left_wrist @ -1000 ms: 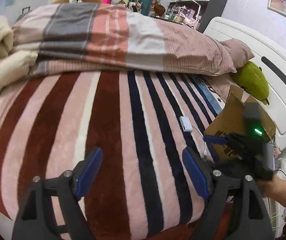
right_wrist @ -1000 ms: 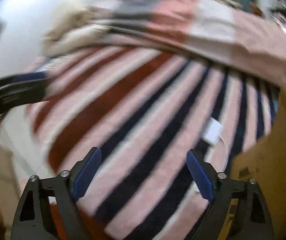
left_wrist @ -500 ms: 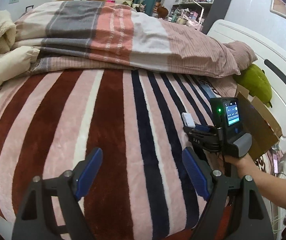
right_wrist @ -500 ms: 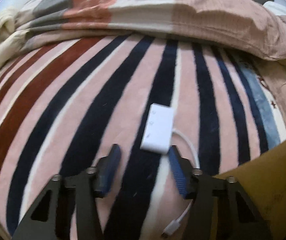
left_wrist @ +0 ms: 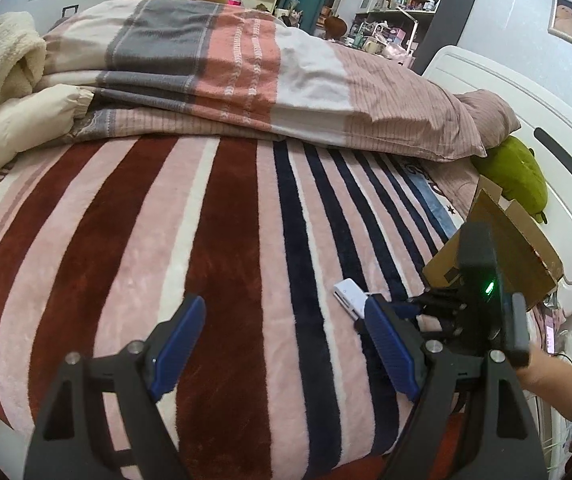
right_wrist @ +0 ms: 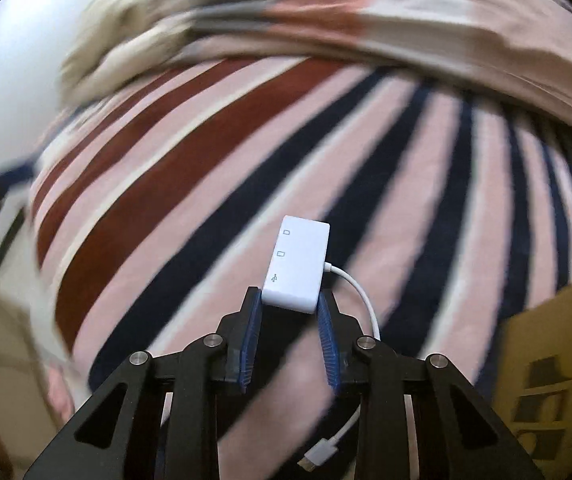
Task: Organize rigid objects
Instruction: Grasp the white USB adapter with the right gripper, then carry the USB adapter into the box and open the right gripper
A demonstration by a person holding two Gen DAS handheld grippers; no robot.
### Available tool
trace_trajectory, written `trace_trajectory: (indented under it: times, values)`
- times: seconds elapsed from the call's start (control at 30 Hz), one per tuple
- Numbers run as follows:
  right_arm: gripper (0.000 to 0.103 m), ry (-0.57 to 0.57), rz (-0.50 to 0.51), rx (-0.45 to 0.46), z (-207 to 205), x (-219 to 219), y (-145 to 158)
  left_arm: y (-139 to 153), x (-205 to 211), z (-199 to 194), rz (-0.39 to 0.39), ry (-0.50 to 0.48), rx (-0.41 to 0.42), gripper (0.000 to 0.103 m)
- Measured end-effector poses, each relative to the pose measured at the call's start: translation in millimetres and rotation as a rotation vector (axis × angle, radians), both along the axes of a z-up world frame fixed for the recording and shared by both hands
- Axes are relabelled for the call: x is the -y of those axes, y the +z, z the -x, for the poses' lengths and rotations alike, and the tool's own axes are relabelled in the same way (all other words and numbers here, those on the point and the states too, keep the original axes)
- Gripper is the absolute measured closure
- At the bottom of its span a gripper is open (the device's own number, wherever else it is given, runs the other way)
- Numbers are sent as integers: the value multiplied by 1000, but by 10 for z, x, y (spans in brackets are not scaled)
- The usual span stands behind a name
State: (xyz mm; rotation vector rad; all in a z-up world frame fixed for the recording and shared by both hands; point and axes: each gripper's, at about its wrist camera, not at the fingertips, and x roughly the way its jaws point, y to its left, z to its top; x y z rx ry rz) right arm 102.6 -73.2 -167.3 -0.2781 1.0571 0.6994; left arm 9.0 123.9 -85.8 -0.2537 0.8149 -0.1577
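The right gripper (right_wrist: 289,304) is clamped on a white adapter hub (right_wrist: 297,265), its 2 blue pads pressing the near end of the hub from either side. The hub's flat top faces up and shows 3 small port symbols in a row. A white cable (right_wrist: 360,294) leaves the hub's right edge, arcs behind the right finger, and ends in a plug (right_wrist: 318,456) hanging below the gripper. Whether the hub rests on the bed or is lifted off it cannot be told; the background in the right wrist view is blurred.

In the left wrist view the hub (left_wrist: 350,295) shows as a small white block over a dark navy stripe of the striped blanket (left_wrist: 226,280), with the right gripper's body and its green light just behind it. An open cardboard box (left_wrist: 502,256) stands close beside, toward the white headboard (left_wrist: 526,128), and a green plush toy (left_wrist: 518,172) lies past the box.

The left gripper (left_wrist: 282,340) is spread wide with nothing between its fingers, hovering over the blanket's red and pink stripes. A folded quilt (left_wrist: 226,68) is piled across the far side of the bed.
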Motion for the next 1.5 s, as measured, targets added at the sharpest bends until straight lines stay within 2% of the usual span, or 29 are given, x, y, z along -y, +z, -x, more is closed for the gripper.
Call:
trace_trajectory:
  times: [0.07,0.13,0.2,0.27,0.3,0.4,0.53,0.63,0.73,0.77,0.83,0.87,0.9,0.93,1.07,1.2,1.33,1.5]
  values:
    - [77,35,62,24,80,-104,-73,3,10,-2,-5,1,-2,23]
    - [69,22,59,14,59,-125,-123,-3,12,-4,-14,-3,-9,23]
    - [69,10,42,10,14,-131,-138,-18,10,-14,-17,-1,-19,23]
    - [73,6,45,25,4,-139,-142,-34,11,-28,-13,1,-29,23]
    - [80,4,53,37,-9,-158,-143,-40,15,-38,-6,0,-33,23]
    - [80,-5,70,90,41,-154,-78,-35,72,-66,8,-15,-42,23]
    - [80,40,14,119,140,-110,183,104,224,-136,72,-82,-19,24]
    - [80,100,-44,155,299,-89,536,270,393,-185,95,-137,8,37]
    - [80,156,-116,179,439,-62,885,457,504,-238,125,-172,34,39]
    - [80,174,-134,190,483,-57,990,518,531,-245,125,-175,42,43]
    - [80,200,-168,229,576,-17,1247,680,586,-256,154,-204,70,55]
    - [81,209,-183,253,618,7,1384,790,619,-258,192,-237,92,66]
    - [81,213,-187,273,642,30,1490,903,668,-259,207,-263,112,72]
    - [81,216,-188,296,659,47,1569,997,722,-266,191,-269,128,72]
    - [81,204,-209,345,626,260,1879,1291,1088,-401,135,-314,143,72]
    - [81,146,-221,359,484,628,2034,1409,1519,-649,106,-374,120,72]
    - [81,62,-216,323,293,1103,2050,1336,2005,-945,111,-447,63,72]
    - [81,-28,-176,271,75,1600,1875,1057,2517,-1222,104,-517,-21,72]
